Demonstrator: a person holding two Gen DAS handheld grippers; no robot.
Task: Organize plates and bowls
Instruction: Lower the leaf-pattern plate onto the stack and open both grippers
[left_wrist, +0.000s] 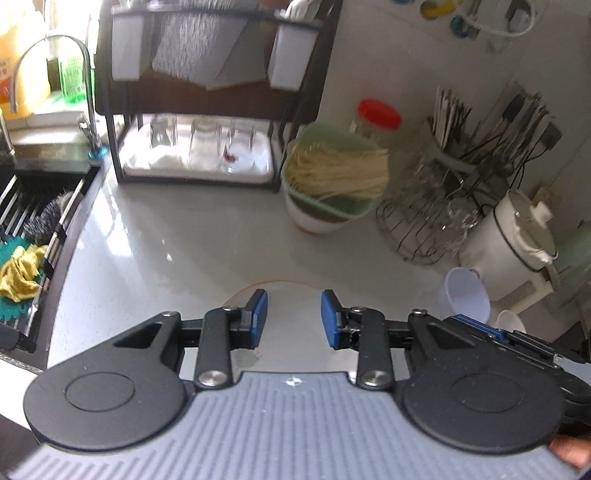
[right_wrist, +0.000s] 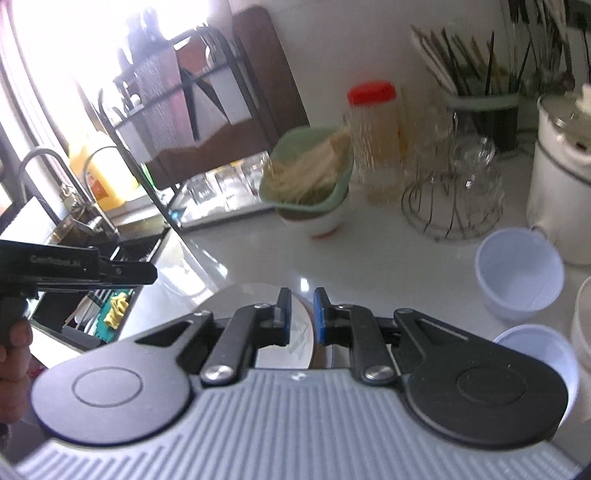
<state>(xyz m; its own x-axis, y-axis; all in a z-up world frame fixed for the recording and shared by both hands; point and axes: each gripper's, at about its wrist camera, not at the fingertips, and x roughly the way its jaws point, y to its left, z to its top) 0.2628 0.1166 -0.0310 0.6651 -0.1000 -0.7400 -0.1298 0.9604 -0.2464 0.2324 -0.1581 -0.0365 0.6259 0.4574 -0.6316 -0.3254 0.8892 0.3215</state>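
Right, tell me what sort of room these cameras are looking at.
Very likely a home kitchen counter. A sink with a curved faucet sits at the left, a black dish rack holds drinking glasses, and a holder of chopsticks stands by the wall.

A: Is there any lettering that can be read here?

B: Only one piece. In the right wrist view, the left hand-held gripper (right_wrist: 147, 273) reaches in ahead and to the left of the right hand-held gripper (right_wrist: 300, 314), and pale lettering runs along its black body. It is blurred; it looks like "GenRobot.AI", though I cannot be sure of every letter.

A: What about the yellow bottle (right_wrist: 101, 177) far ahead on the left, by the tap?

B: It carries a red label, but the print is too smeared to read.
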